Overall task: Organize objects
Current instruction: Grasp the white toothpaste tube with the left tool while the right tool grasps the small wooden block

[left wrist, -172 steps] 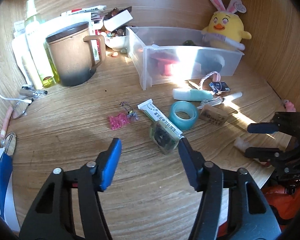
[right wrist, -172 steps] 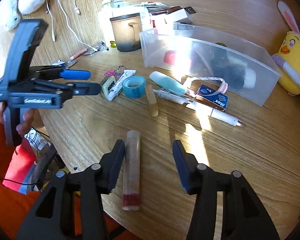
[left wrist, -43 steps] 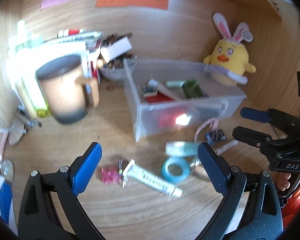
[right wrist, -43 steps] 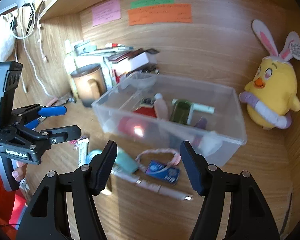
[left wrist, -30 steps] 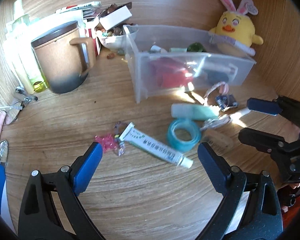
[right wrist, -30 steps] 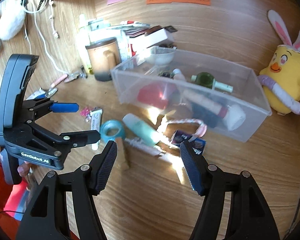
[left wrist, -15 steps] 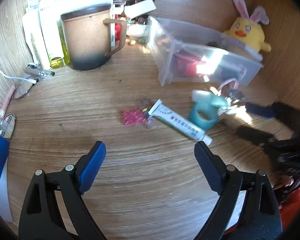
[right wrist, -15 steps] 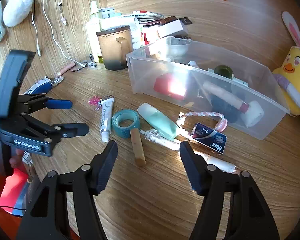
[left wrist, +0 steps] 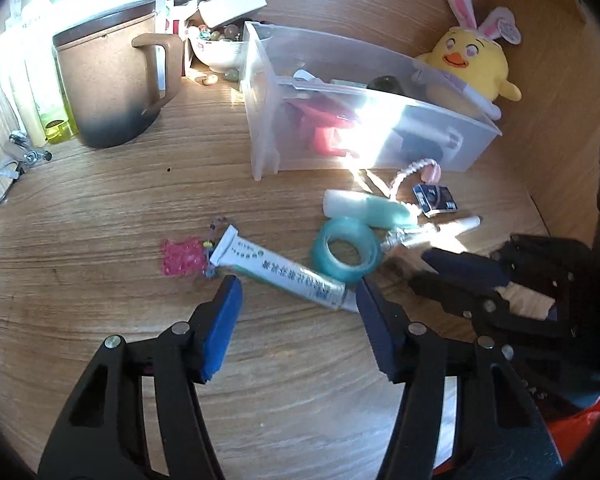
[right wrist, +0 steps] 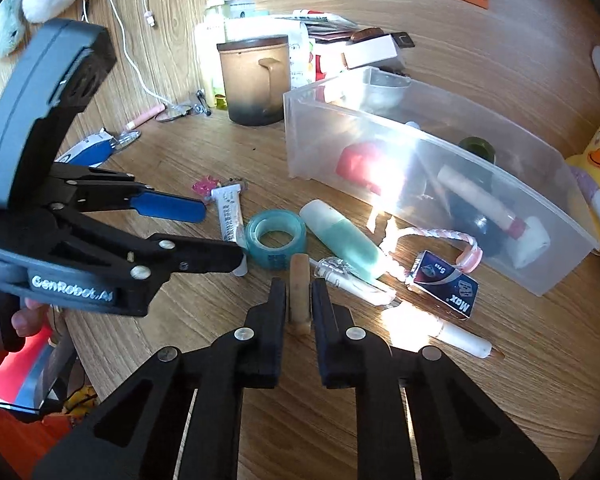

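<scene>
A clear plastic bin [left wrist: 268,128] [right wrist: 452,148] holds several items at the back of the wooden desk. In front of it lie a white tube [left wrist: 278,270] [right wrist: 230,212], a teal tape roll [left wrist: 347,250] [right wrist: 275,238], a teal bottle [right wrist: 342,242], a white pen [right wrist: 452,330] and a dark staple box [right wrist: 446,284]. My left gripper [left wrist: 298,302] is open, its jaws either side of the tube's cap end. My right gripper [right wrist: 299,300] is shut on a tan wooden stick [right wrist: 299,280] lying on the desk.
A brown mug [left wrist: 108,80] stands back left beside bottles and papers. A yellow chick plush [left wrist: 472,60] sits behind the bin. Pink beads [left wrist: 180,256] lie left of the tube. A pink cord [right wrist: 460,240] lies by the staple box.
My left gripper moved forward over the tube and narrowed its jaws. My right gripper dropped onto the wooden stick and closed on it.
</scene>
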The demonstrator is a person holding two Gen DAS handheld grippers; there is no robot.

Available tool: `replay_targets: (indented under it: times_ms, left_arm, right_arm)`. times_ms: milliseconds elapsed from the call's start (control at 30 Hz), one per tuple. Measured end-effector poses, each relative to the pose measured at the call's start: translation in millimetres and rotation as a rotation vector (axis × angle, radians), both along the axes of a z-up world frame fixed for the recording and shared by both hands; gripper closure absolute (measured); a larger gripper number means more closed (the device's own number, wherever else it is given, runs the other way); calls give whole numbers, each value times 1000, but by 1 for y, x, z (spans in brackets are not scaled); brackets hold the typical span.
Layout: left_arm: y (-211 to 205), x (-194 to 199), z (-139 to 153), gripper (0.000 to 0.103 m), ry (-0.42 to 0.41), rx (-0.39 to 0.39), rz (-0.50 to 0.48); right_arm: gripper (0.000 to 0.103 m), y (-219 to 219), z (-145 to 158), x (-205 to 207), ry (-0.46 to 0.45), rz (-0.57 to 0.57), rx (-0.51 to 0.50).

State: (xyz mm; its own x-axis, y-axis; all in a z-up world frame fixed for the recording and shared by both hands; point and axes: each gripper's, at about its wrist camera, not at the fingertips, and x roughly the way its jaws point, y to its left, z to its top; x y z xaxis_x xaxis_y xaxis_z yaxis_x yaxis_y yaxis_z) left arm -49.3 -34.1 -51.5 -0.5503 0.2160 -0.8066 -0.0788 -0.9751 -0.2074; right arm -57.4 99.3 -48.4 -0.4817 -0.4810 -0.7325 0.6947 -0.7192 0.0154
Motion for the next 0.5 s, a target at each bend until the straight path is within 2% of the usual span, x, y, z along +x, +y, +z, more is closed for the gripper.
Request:
replay_targets:
  times_ms: [133,233,400,500]
  left_arm:
    - [0,-8,0,44,2,-3,11]
    - [4,-10,-1,44,19,-42,0]
    - [12,-4,-4,58,50,-156,-17]
    - [12,-1,-4,70,62,-197,-16]
  right_arm:
    - [91,4,2,0,-2,-6,-12]
    - [91,9,3,1,6,-13,-14]
    - [91,19,7,0,10,-36,-30]
    - [91,26,8,-2,8,-52,-40]
